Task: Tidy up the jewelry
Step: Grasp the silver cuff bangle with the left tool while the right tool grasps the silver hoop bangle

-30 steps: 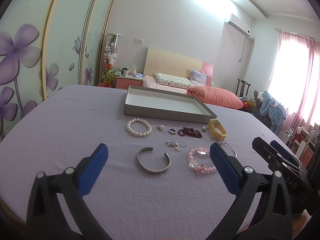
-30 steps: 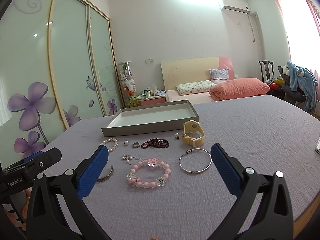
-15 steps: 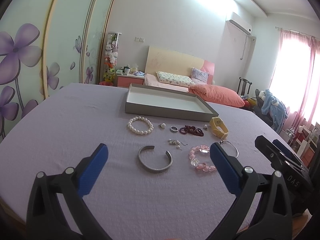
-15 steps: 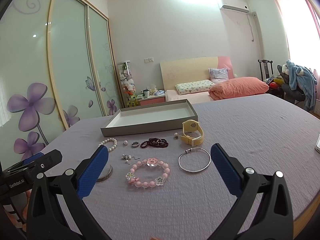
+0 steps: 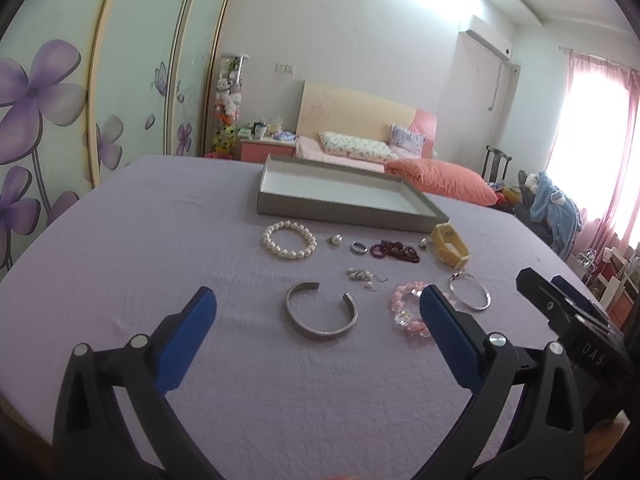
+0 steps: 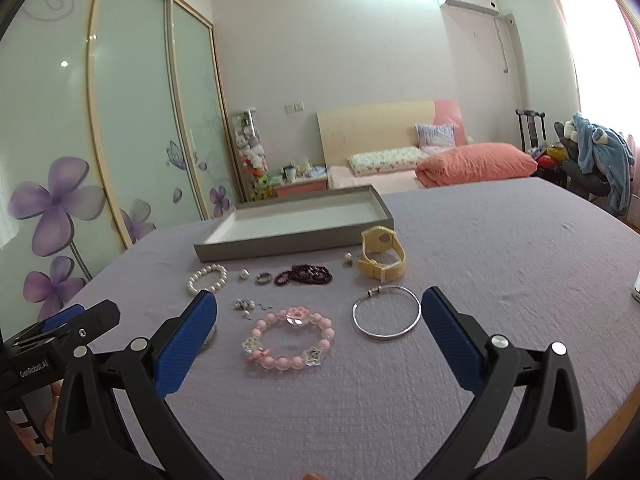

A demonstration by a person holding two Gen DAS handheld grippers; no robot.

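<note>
- The left hand-held gripper (image 5: 316, 308) hovers above the lilac-covered desk (image 5: 120, 248), its blue-padded fingers (image 5: 188, 336) spread wide apart and gripping nothing.
- Seen between those fingers, an open silver cuff (image 5: 320, 314) lies flat on the cloth, touching neither pad.
- The right hand-held gripper (image 6: 320, 312) is likewise wide apart and empty, held level over the desk and pointing toward the tray.
- Between its fingers in the right wrist view lie a pink bead bracelet (image 6: 289, 339) and, just beside it to the right, a thin silver bangle (image 6: 387, 317).
- A shallow grey tray (image 6: 280, 242) with a white floor stands at the far side of the jewelry; I see nothing inside it.
- In a row near the tray's front wall: a pearl bracelet (image 5: 289, 239), a small ring (image 5: 359, 247), a dark red bead strand (image 5: 394, 251) and a yellow watch (image 6: 382, 255).
- A little cluster of earrings (image 5: 362, 276) rests between that row and the cuff.
- Each gripper shows at the edge of the other's view, side by side and well apart.
</note>
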